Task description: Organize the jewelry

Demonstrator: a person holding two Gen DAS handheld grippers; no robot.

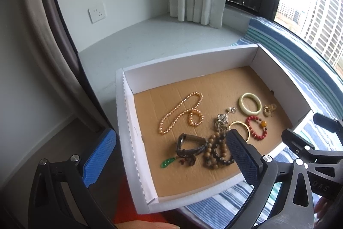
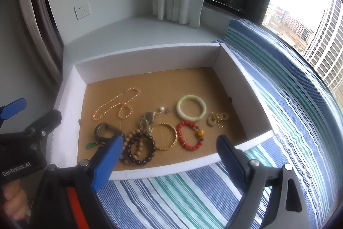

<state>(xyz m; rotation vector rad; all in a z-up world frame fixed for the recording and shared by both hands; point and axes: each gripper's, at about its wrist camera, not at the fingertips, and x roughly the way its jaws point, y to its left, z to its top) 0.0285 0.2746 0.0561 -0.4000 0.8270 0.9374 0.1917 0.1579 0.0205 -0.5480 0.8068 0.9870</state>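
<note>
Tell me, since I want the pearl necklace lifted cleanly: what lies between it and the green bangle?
Only the silver charm chain lies between pearl necklace and green bangle, clearest in the right wrist view.

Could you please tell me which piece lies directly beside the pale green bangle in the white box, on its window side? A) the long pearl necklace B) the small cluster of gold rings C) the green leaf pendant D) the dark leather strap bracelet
B: in the right wrist view the small cluster of gold rings lies just right of the pale green jade-like bangle, towards the window, inside the white cardboard box.
</note>
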